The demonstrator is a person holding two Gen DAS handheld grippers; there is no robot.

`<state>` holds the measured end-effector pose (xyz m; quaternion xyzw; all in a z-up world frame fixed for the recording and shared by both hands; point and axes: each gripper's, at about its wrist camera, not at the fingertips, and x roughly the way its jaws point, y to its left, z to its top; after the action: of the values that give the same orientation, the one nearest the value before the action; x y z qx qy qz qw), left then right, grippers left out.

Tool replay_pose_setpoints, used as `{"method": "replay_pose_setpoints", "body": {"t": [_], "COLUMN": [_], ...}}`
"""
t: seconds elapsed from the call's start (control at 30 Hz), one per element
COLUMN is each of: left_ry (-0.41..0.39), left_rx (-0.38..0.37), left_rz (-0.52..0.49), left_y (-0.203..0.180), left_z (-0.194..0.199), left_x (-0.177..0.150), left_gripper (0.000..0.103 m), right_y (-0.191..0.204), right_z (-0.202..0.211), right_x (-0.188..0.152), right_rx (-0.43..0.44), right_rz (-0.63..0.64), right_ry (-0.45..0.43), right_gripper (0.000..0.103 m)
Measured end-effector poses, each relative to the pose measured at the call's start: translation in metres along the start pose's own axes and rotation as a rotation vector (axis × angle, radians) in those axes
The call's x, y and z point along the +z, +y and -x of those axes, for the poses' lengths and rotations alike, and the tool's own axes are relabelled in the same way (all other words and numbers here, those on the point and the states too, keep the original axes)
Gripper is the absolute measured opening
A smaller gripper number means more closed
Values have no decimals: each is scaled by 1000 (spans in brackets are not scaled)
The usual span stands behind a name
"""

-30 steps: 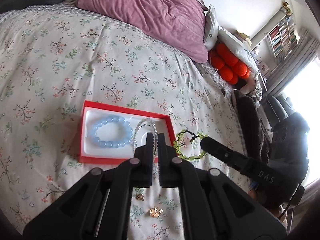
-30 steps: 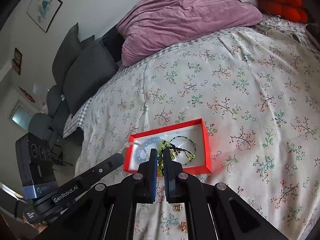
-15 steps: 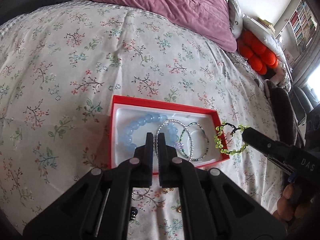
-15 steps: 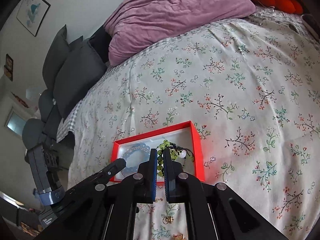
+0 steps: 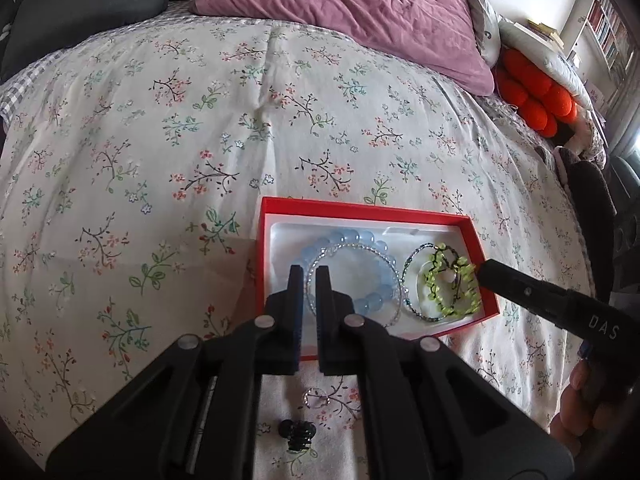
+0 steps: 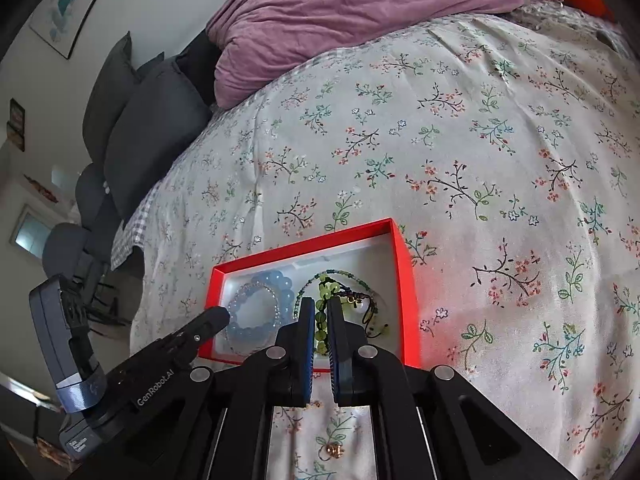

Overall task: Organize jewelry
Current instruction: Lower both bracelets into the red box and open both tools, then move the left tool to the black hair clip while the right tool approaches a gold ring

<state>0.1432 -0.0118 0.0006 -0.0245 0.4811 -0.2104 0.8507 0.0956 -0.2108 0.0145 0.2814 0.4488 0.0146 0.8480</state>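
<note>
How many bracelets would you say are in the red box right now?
4: blue bead bracelet at left, clear bead bracelet over it, dark teal strand at right, green bracelet on top of that. Others may be hidden.

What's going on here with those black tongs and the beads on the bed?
A person is sorting jewelry into a shallow red box on a floral bedspread. The right claw grips a green beaded bracelet over the box's right end. The left claw, nearly closed, sits over a clear beaded bracelet lying on a pale blue beaded bracelet. Small pieces wait outside.
</note>
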Motion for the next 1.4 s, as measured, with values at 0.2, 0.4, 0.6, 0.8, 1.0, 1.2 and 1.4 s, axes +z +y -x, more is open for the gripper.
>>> {"method": "replay_pose_setpoints", "body": {"t": [0.2, 0.4, 0.6, 0.8, 1.0, 1.2, 1.4], "left_ry": [6, 1, 15, 45, 19, -33, -4], "left_rx": [-4, 12, 24, 73, 104, 132, 119], "left_rz": [9, -6, 5, 16, 4, 0, 37], "left_y": [-2, -6, -5, -1, 2, 12, 34], "left_z": [6, 20, 33, 44, 59, 73, 69], "left_x": [2, 1, -6, -17, -33, -48, -61], "left_gripper": [32, 58, 77, 83, 100, 102, 102], "right_y": [-5, -3, 2, 11, 19, 27, 25], "right_z": [11, 26, 43, 52, 60, 74, 72], "right_x": [5, 3, -2, -12, -28, -46, -62], "right_rx": [8, -19, -41, -92, -157, -235, -274], "right_rz": [-26, -3, 25, 84, 167, 289, 390], "right_ry": [-10, -25, -47, -51, -51, -132, -105], "right_gripper": [18, 56, 67, 76, 79, 84, 85]}}
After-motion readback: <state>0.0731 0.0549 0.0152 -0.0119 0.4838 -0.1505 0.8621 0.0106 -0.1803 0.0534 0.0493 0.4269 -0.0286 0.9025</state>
